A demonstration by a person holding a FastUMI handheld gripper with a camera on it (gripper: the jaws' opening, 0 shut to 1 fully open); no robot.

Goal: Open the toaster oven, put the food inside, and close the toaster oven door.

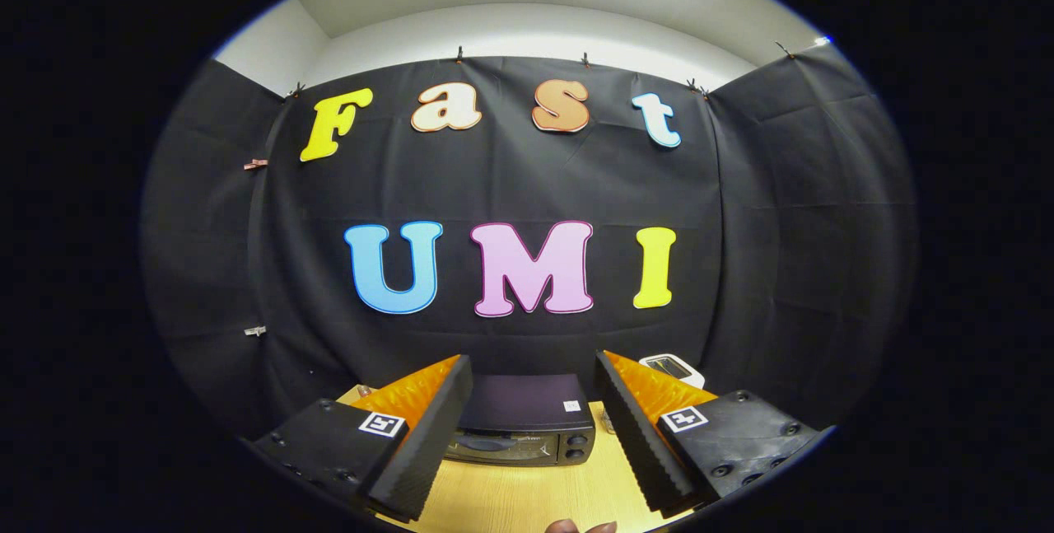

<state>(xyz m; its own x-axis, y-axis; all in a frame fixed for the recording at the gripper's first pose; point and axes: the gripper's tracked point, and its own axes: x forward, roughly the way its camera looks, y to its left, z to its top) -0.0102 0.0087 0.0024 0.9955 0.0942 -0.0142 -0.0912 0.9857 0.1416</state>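
A black toaster oven (527, 430) stands on the wooden table (527, 496), beyond and between my two fingers. Its glass door faces me and is closed, with two knobs down its right side. My gripper (533, 442) is held high above the table, open, with nothing between its fingers. A small brown rounded thing (576, 526), perhaps the food, peeks in at the table's near edge below the fingers; too little shows to tell.
A small white device (673, 368) sits behind the right finger, to the right of the oven. Black cloth walls close the booth on three sides behind the table.
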